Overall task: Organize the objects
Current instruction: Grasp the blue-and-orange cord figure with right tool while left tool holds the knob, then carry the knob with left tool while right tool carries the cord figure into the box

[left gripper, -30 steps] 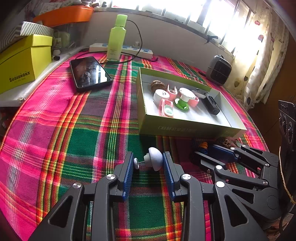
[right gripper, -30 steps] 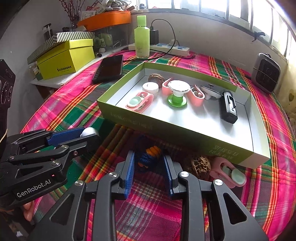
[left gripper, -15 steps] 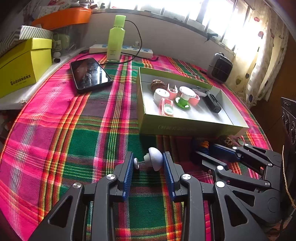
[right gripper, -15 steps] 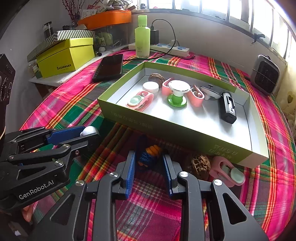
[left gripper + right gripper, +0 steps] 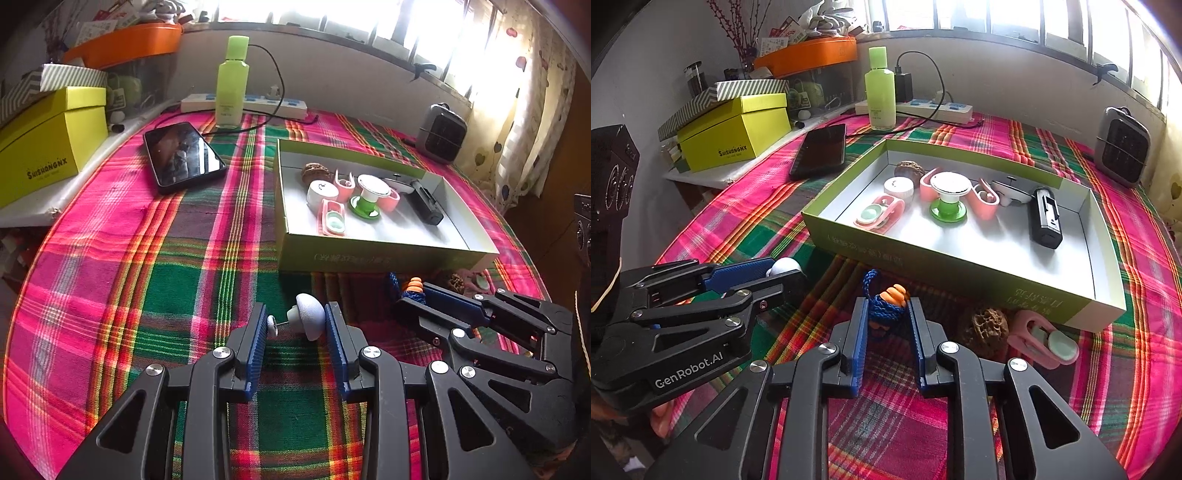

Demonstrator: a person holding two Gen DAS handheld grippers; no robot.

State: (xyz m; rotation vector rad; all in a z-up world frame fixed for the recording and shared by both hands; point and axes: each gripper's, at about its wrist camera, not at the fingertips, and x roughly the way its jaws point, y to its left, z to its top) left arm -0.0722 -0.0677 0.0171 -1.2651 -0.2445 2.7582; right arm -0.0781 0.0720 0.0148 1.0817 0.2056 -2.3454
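- On the yellow box (image 5: 735, 133) at the back left we can read "SUISHANGNX" in dark letters.
- On the side of our left gripper (image 5: 783, 271), seen from the right camera, white letters say "GenRobot.AI".
- The green tray (image 5: 960, 264) has writing on its front wall, but it is upside down and too blurry for us to read.
- The tall green bottle (image 5: 880, 88) has a small label, and we cannot read it either.
- Our left gripper (image 5: 297, 325) reaches forward, low over the checked cloth (image 5: 129, 258). Its blue pads (image 5: 258, 332) squeeze a little white mushroom-shaped knob (image 5: 306, 320) lying on its side, with the cap against one pad and the small flat end against the other.
- Our right gripper (image 5: 888, 314) sits just beside the left one, also low and pointing at the tray. It is clamped on a small blue rope toy with an orange top (image 5: 888, 302).
- Both held things are just in front of the tray's front wall, not inside it.
- Inside the tray are a green and white cup thing (image 5: 948, 199), pink clips (image 5: 882, 212), a white round pot (image 5: 898, 186) and a black gadget (image 5: 1045, 218).
- A brown walnut (image 5: 990, 326) and another pink clip (image 5: 1043, 341) lie on the cloth right by the tray's front corner.
- A black phone (image 5: 183, 155) lies flat on the cloth, well away to the left.
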